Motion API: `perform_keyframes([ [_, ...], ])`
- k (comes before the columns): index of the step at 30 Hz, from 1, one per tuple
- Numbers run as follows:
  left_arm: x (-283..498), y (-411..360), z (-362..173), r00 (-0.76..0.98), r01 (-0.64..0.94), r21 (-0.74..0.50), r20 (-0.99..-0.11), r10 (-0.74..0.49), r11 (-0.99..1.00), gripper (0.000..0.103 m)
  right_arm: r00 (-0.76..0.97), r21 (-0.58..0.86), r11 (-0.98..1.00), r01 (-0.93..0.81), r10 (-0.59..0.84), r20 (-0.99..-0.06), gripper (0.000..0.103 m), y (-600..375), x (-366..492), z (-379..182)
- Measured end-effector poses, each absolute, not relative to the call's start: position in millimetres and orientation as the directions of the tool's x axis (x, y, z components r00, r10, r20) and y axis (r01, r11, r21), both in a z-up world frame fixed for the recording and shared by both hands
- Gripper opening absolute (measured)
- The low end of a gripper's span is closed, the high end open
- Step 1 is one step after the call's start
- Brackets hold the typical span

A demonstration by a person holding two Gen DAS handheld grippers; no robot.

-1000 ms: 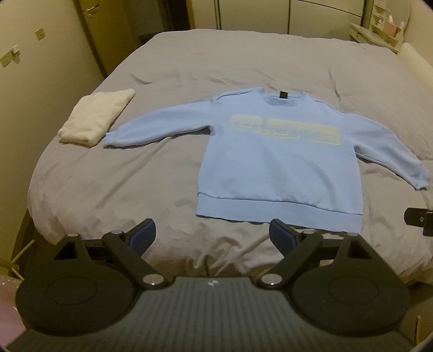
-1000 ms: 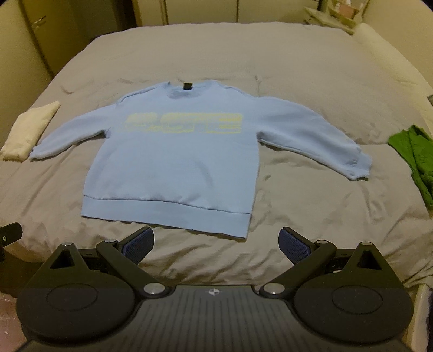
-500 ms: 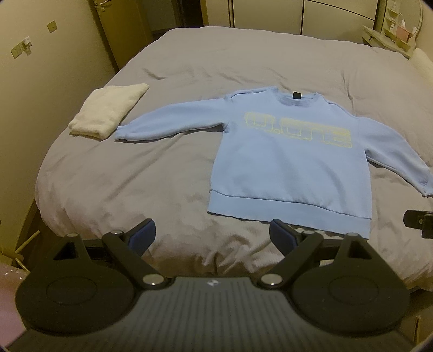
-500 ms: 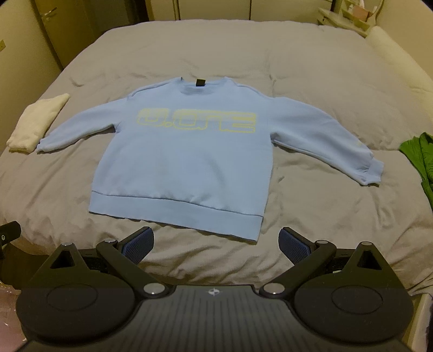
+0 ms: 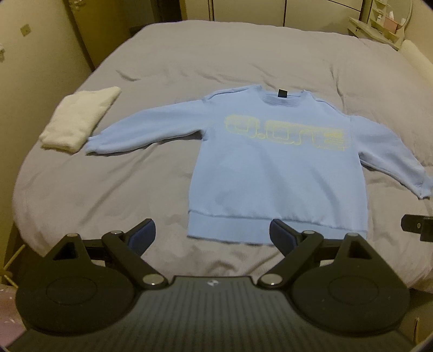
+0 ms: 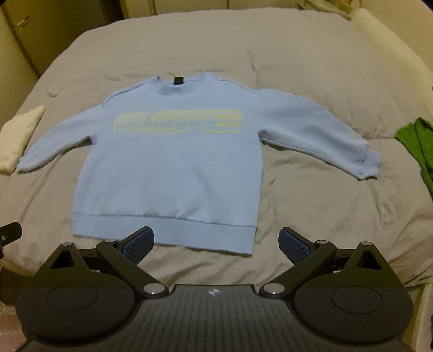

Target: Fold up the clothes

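A light blue sweatshirt (image 5: 273,176) (image 6: 173,173) with yellow chest lettering lies flat, front up, on a grey bed (image 5: 113,189) (image 6: 311,205), both sleeves spread outward. Its hem faces me. My left gripper (image 5: 212,235) hovers open just short of the hem's left half, nothing between its fingers. My right gripper (image 6: 216,243) also stands open, above the hem's right corner, holding nothing. Each gripper's edge shows at the side of the other view.
A folded cream garment (image 5: 78,119) (image 6: 16,135) lies by the left sleeve's cuff. A green garment (image 6: 416,146) lies at the bed's right edge. Closet doors (image 5: 243,10) stand beyond the bed, a wall (image 5: 32,67) on the left.
Both grippers have come closer to the bed and the sweatshirt's hem. The sweatshirt itself has not moved, and both grippers stay open.
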State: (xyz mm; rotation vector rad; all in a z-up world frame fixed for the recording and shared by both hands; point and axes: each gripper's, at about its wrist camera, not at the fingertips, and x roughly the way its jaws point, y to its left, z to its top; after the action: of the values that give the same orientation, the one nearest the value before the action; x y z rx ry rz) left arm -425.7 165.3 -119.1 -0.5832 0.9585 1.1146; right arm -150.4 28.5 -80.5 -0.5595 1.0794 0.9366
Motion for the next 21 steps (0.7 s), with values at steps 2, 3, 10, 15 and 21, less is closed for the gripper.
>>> perform_keyframes([
  [2, -425.0, 189.5, -129.7, 0.134, -0.934, 0.044, -0.877, 0.461, 0.355, 0.090, 0.159, 0.058, 0.532, -0.845, 0.353, -0.922, 0.101, 45.2, -140.5, -88.7],
  [3, -425.5, 203.2, -135.6, 0.138, -0.936, 0.032, -0.882, 0.451, 0.350, 0.090, 0.157, 0.061, 0.543, -0.838, 0.346, -0.925, 0.101, 53.8, -135.3, -93.5],
  [10, -445.8, 299.8, -184.0, 0.140, -0.950, -0.020, -0.919, 0.370, 0.312, 0.090, 0.103, 0.102, 0.626, -0.773, 0.283, -0.954, 0.101, 127.1, -106.5, -141.3],
  [15, -486.3, 368.4, -224.3, 0.144, -0.976, -0.081, -0.934, 0.327, 0.200, 0.088, 0.032, 0.194, 0.632, -0.751, 0.328, -0.944, 0.101, 182.5, -107.1, -165.5],
  [21, -543.7, 438.8, -275.7, 0.128, -0.990, -0.138, -0.955, 0.268, -0.020, 0.088, 0.073, 0.134, 0.609, -0.782, 0.302, -0.950, 0.100, 252.3, -114.8, -201.5],
])
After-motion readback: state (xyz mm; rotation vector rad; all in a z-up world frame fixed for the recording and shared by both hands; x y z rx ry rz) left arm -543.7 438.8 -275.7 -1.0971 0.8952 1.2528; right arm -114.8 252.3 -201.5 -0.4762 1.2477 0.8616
